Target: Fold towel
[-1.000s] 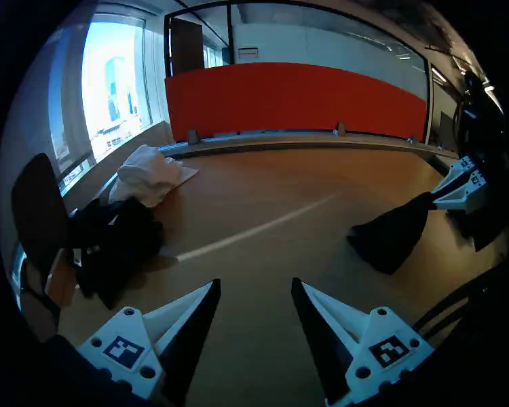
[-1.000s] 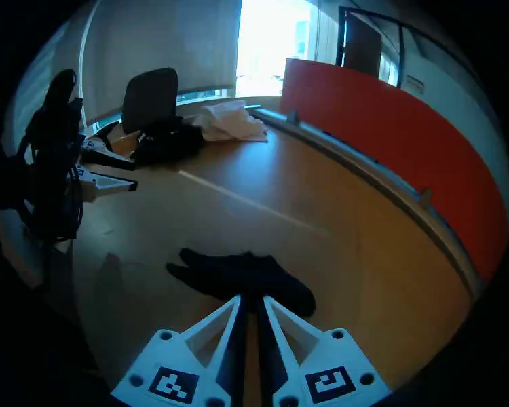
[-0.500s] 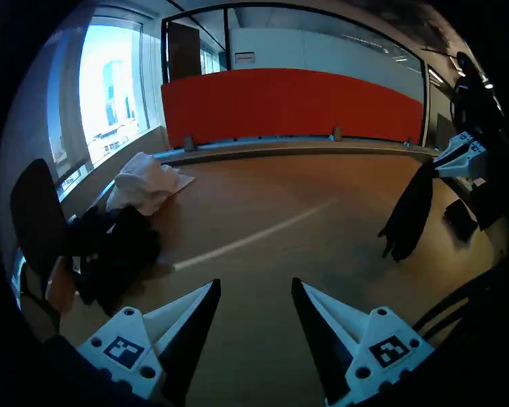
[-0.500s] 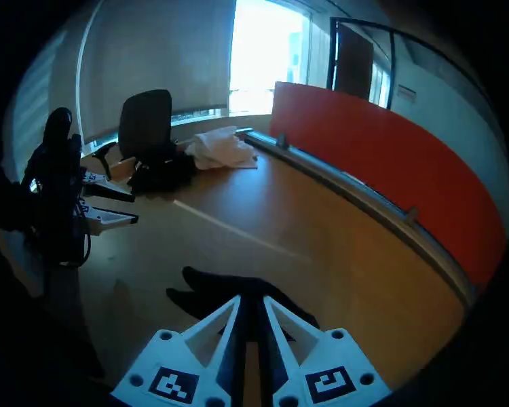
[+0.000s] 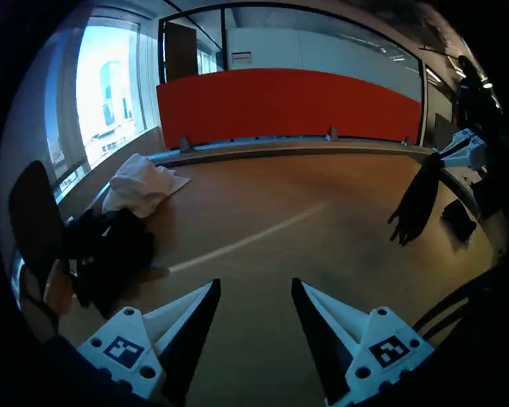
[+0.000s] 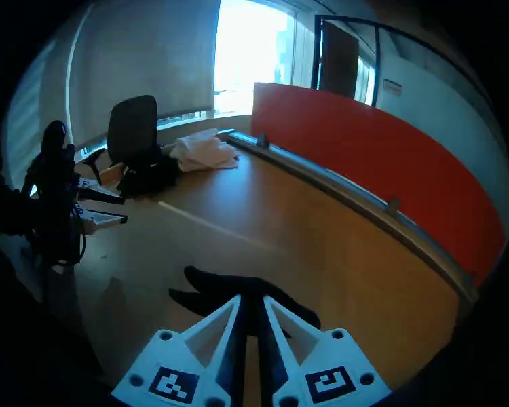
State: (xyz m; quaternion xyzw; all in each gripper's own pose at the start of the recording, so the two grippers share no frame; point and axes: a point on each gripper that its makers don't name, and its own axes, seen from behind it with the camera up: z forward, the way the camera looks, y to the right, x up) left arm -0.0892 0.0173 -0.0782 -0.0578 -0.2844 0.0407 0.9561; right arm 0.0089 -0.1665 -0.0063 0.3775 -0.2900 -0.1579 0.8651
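A wide wooden table runs to a red partition, with a bright window at the upper left of the left gripper view. The dark towel hangs at the right edge of that view, pinched by the right gripper, whose 2 fingers are closed on it. The left gripper is spread wide and holds nothing. At left lie a white cloth heap, a dark cloth heap and a chair. A wall sign above the partition is too small to read.
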